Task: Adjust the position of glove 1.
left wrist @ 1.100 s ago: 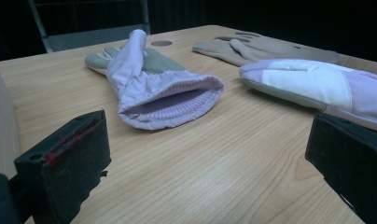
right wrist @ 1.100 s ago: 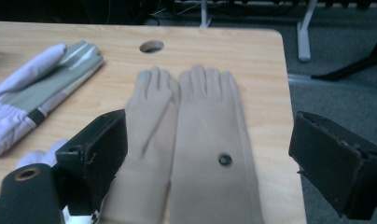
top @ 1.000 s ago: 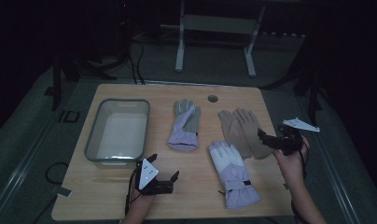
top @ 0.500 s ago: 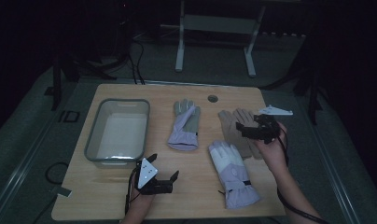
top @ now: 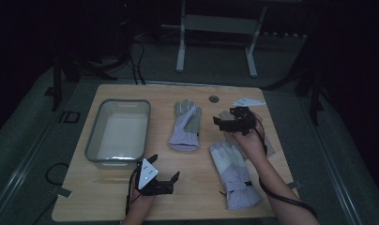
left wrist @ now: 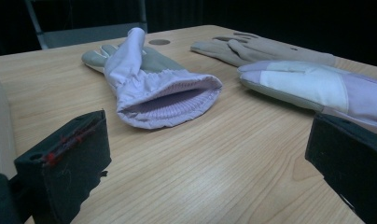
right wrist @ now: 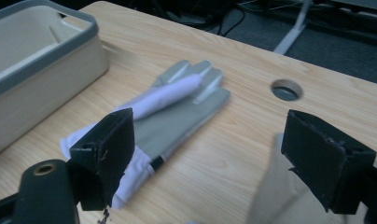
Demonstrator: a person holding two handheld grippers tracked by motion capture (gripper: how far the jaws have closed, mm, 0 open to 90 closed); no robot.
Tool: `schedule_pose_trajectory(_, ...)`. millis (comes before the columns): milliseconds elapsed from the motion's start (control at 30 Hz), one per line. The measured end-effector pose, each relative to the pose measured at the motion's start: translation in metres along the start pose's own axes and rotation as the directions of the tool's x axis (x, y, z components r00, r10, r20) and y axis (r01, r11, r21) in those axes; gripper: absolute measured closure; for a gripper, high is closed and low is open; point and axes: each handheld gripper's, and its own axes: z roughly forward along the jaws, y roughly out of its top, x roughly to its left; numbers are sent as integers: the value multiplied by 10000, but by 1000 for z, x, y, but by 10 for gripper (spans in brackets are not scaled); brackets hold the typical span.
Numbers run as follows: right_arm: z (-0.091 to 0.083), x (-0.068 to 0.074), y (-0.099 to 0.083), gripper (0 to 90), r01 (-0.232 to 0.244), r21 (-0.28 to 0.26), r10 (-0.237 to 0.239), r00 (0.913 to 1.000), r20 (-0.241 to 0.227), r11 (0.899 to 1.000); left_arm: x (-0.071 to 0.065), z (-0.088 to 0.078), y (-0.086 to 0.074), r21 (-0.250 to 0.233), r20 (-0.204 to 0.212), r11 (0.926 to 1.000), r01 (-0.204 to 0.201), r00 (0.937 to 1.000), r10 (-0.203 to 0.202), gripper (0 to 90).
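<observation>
The left gripper (top: 165, 180) rests near the tabletop's (top: 201, 197) front edge, jaws spread and empty. The right gripper (top: 223, 123) hovers toward the right edge over a tan glove (left wrist: 252, 46), jaws parted — nothing between them. A lavender glove (top: 186, 125) lies mid-table; another (top: 234, 171) lies front-right; a grey bin (top: 119, 133) sits left.

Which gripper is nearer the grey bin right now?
Left. The left gripper sits just past the grey bin's near corner; the right gripper is across the table, beyond the purple glove.
</observation>
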Motion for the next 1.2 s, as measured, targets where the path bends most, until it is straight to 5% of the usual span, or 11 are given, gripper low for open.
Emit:
schedule_pose_trajectory(233,30,21,6,196,55,295,-36,9979,-650,9996,0,0,0,1,16,10000,24,10000,-24,1)
schedule_pose_trajectory(633,85,48,11,197,91,975,0,9956,-936,9952,0,0,0,-27,-9,10000,-23,10000,23,1)
schedule_pose_trajectory(1200,150,53,-1,234,-144,2450,160,9999,-44,9694,0,-1,0,-56,13,10000,-10,10000,10,1)
